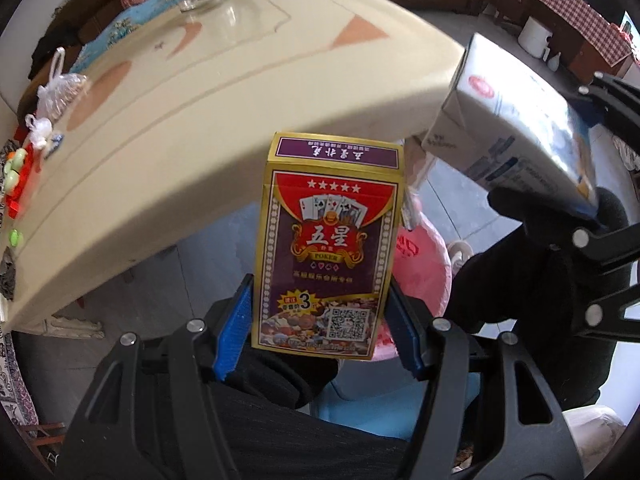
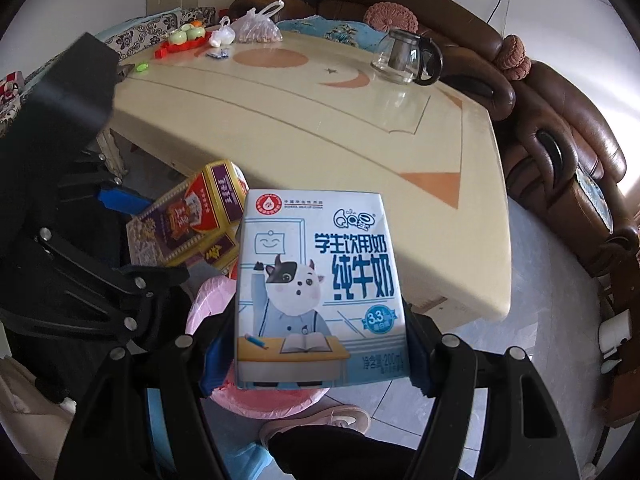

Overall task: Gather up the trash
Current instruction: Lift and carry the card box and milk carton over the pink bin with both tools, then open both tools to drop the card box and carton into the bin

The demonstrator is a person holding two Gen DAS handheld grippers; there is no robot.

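Both shots are bright with soft daylight, and the strongest light seems to come from the right side, where the right wrist view blows out white past the sofa. The glossy table picks up a pale sheen and mirrors the glass pot, while the milk carton in the left wrist view is smeared and washed out with glare. Heavy fisheye bending curves the table edge, corners go black, and the card box up close stays sharp.
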